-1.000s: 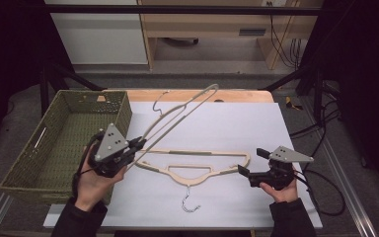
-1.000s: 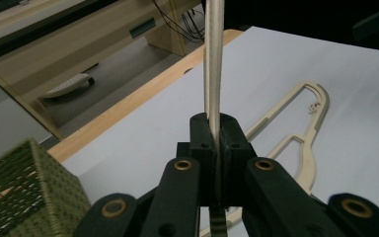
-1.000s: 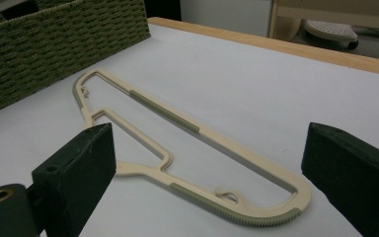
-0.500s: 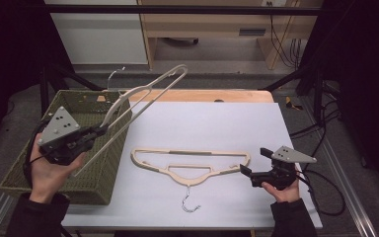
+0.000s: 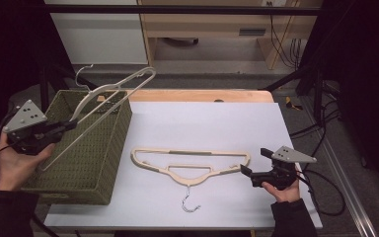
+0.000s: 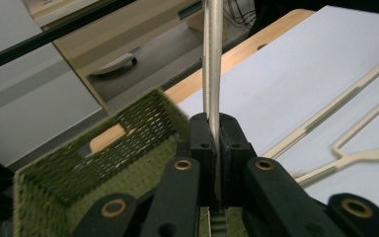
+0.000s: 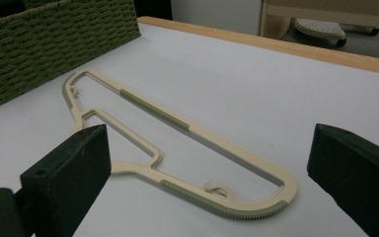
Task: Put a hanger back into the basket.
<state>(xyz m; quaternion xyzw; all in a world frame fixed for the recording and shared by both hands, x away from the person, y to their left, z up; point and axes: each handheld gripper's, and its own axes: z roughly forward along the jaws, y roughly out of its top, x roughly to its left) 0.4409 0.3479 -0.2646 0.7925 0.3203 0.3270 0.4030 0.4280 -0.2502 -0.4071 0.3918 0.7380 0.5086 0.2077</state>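
**Held hanger slants over the basket; second hanger lies just ahead of the right gripper**

High view: the left gripper (image 5: 65,127), at the table's left edge, is clamped on one end of a cream hanger (image 5: 109,105). The hanger's long axis rises away from the jaws, up and to the right, across the open top of the green basket (image 5: 98,153), with its metal hook past the basket's far rim. The basket sits directly under the hanger's lower half, so lowering it calls for tipping that long axis down along the basket's length. A second hanger (image 5: 190,163) lies flat on the white table (image 5: 227,123), long axis running left to right, hook pointing toward the person. Its right end is just beside the right gripper (image 5: 245,172), which is by far the nearer one to it.

Left gripper view: the jaws are pressed tight on the held hanger's (image 6: 213,59) thin bar, which runs straight up from between them. The basket's (image 6: 103,163) corner is below and to the left; the flat hanger (image 6: 345,133) lies to the right on the table.

Right gripper view: the jaws stand wide with nothing between them. The flat hanger (image 7: 177,143) lies just ahead, its rounded near end between the two jaw tips but farther out, long axis slanting away to the upper left toward the basket (image 7: 54,39).
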